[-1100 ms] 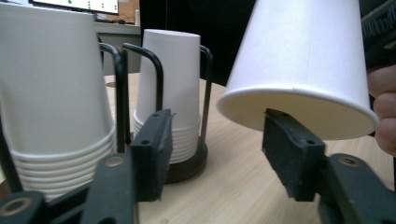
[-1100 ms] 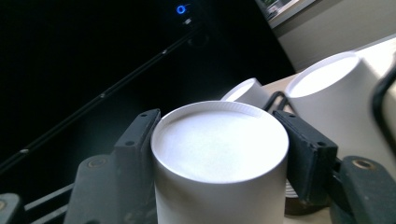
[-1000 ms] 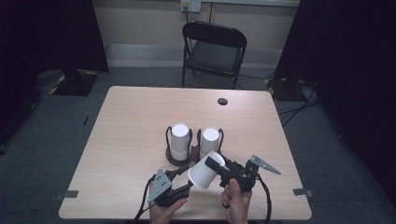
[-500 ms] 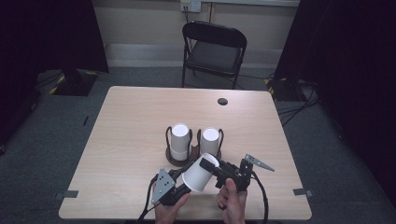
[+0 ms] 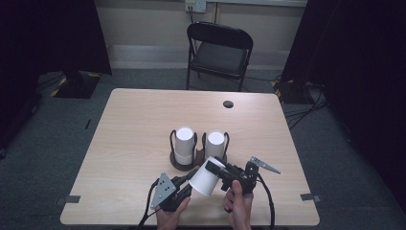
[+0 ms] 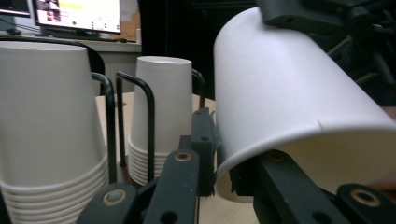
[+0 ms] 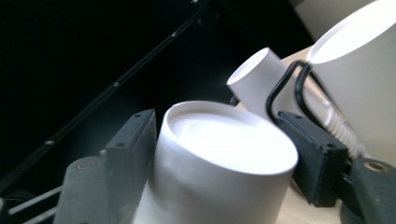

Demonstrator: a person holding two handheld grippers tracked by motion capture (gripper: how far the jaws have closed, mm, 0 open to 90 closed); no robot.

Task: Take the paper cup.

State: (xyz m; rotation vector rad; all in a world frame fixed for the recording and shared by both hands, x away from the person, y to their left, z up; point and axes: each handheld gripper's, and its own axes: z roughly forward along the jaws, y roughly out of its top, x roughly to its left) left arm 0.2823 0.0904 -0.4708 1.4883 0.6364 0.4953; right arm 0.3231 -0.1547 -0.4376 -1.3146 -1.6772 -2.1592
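Lower centre of the high view: white paper cup (image 5: 207, 176) tilted between both grippers. Left gripper (image 5: 184, 193) jaws, just closing, pinch the cup's rim wall. Right gripper (image 5: 216, 168) jaws, just opening, flank the cup's base, contact unclear.

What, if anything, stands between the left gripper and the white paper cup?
Nothing visible does. The left gripper has just been closing its jaws, and they pinch the rim wall of the white paper cup between them. The black wire holder with its cup stacks stands beyond, apart.
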